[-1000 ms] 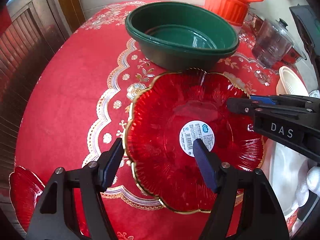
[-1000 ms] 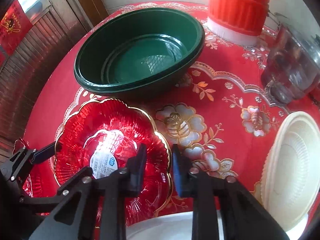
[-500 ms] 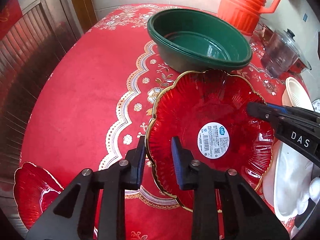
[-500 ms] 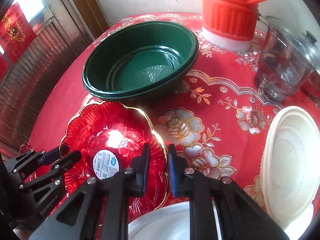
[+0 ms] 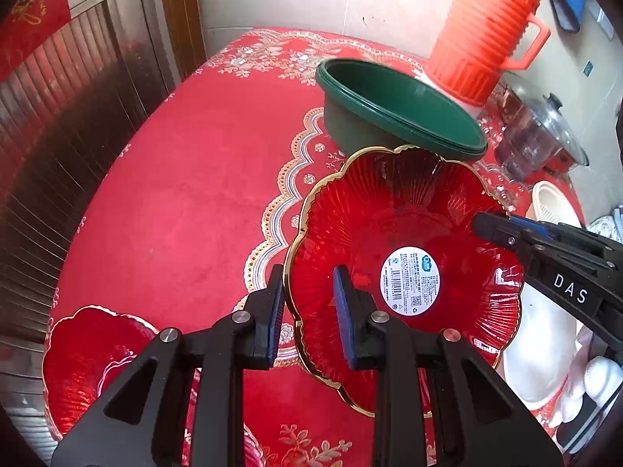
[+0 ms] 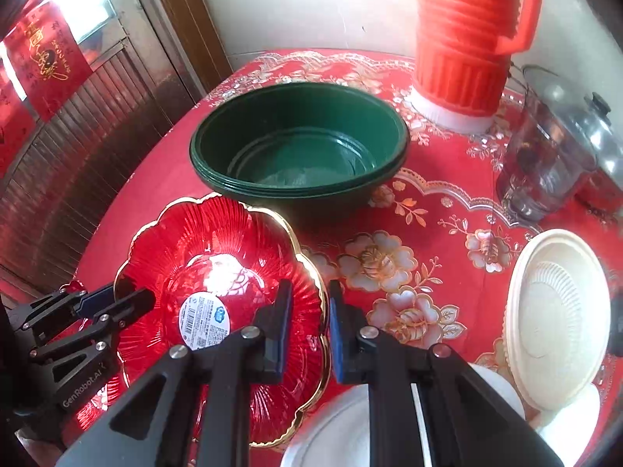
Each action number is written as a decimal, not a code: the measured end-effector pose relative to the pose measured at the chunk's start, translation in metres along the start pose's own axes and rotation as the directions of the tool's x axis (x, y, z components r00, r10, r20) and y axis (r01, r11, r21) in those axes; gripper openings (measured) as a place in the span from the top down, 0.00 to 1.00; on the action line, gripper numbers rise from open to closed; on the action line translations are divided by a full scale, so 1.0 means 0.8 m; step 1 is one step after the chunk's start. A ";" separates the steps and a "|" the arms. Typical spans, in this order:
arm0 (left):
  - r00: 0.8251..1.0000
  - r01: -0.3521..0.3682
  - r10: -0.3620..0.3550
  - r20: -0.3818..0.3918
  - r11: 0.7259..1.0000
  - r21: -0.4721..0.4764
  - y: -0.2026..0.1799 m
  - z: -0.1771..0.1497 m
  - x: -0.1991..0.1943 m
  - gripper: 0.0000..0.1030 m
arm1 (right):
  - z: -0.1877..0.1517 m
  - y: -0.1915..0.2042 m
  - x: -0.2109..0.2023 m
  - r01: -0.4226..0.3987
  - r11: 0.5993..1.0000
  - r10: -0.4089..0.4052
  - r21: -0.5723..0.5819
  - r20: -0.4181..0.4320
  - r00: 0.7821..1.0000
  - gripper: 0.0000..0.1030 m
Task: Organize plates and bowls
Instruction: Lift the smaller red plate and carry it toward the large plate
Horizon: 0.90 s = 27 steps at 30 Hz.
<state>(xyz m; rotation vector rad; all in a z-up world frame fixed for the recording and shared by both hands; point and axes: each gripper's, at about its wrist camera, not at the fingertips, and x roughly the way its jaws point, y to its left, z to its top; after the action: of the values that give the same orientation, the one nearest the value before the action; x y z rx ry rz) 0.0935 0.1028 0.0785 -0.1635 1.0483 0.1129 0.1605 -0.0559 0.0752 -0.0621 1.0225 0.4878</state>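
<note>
A red glass plate (image 5: 409,233) with a gold scalloped rim and a white sticker hangs tilted above the tablecloth, held from both sides. My left gripper (image 5: 309,307) is shut on its left rim, one finger under and one inside. My right gripper (image 6: 309,323) is shut on the opposite rim of the red plate (image 6: 218,257). Each gripper shows in the other's view: the right gripper (image 5: 483,223) at the plate's right edge, the left gripper (image 6: 128,299) at its left edge. A stack of green bowls (image 6: 300,148) stands just behind the plate.
A second red plate (image 5: 89,358) lies at the table's near left edge. An orange thermos jug (image 6: 463,39) and a lidded glass pot (image 6: 557,155) stand at the back right. A cream plastic bowl (image 6: 557,311) and a white plate (image 6: 335,428) lie near right.
The left gripper's fingers went from wide apart to shut on the plate's rim. Both grippers have risen, and the plate has come up off the cloth with them.
</note>
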 end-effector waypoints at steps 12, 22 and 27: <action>0.999 0.038 -0.038 0.022 0.999 0.009 0.009 -0.027 -0.039 0.77 | -0.018 0.025 -0.034 0.005 1.000 -0.005 -0.012 0.024 1.000 0.85; 0.998 0.062 -0.062 0.018 0.998 0.010 0.027 -0.061 -0.064 0.77 | -0.052 0.046 -0.045 0.003 1.000 -0.003 -0.020 0.016 1.000 0.85; 0.997 0.060 -0.060 0.044 0.998 0.007 0.052 -0.072 -0.093 0.77 | -0.057 0.075 -0.065 -0.010 0.998 0.012 -0.055 0.038 0.999 0.85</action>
<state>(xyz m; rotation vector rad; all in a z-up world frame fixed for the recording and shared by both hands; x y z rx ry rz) 0.0007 0.1315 0.1122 -0.1865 0.9991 0.0587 0.0767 -0.0334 0.1044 -0.0958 0.9720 0.5258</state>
